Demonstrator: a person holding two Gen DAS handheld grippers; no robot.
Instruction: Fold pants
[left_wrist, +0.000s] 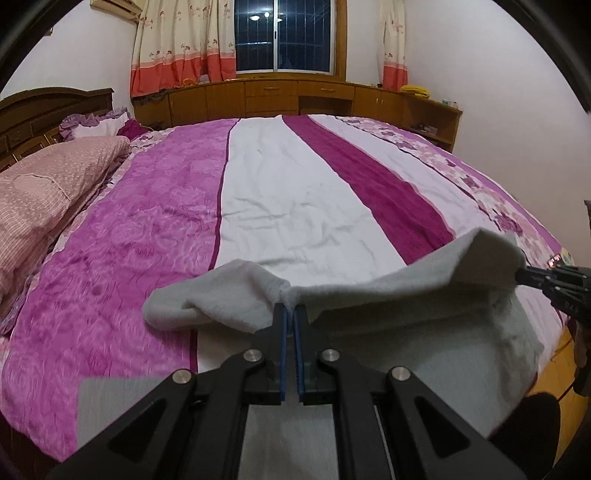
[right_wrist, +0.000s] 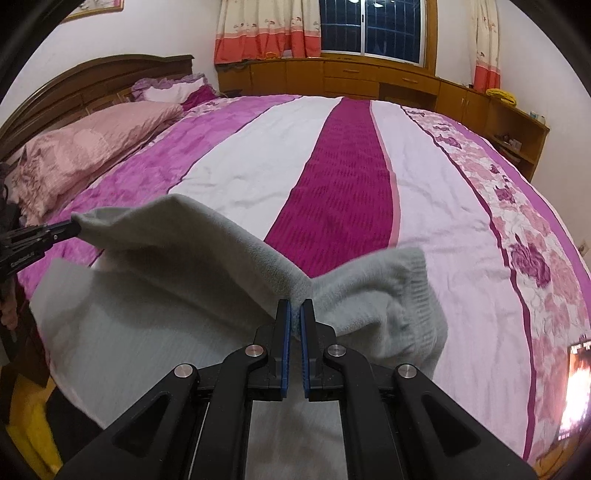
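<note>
Pants (left_wrist: 388, 295), pale grey and fleecy, hang between our two claws above the near edge of the bed (left_wrist: 280, 192). We have the left gripper (left_wrist: 290, 306) clamped tight on a bunched fold of the raised edge, and the right gripper (right_wrist: 295, 304) pinched just as tight on the same edge further right, beside the ribbed band. That edge runs left to right across us, sagging a little between the grips, while the rest of the garment drops away below and toward us. The open bedspread lies far of both claws, so we judge the next move carries this edge forward over it. Both hands look about equally near, so they should travel together to keep the cloth taut.
</note>
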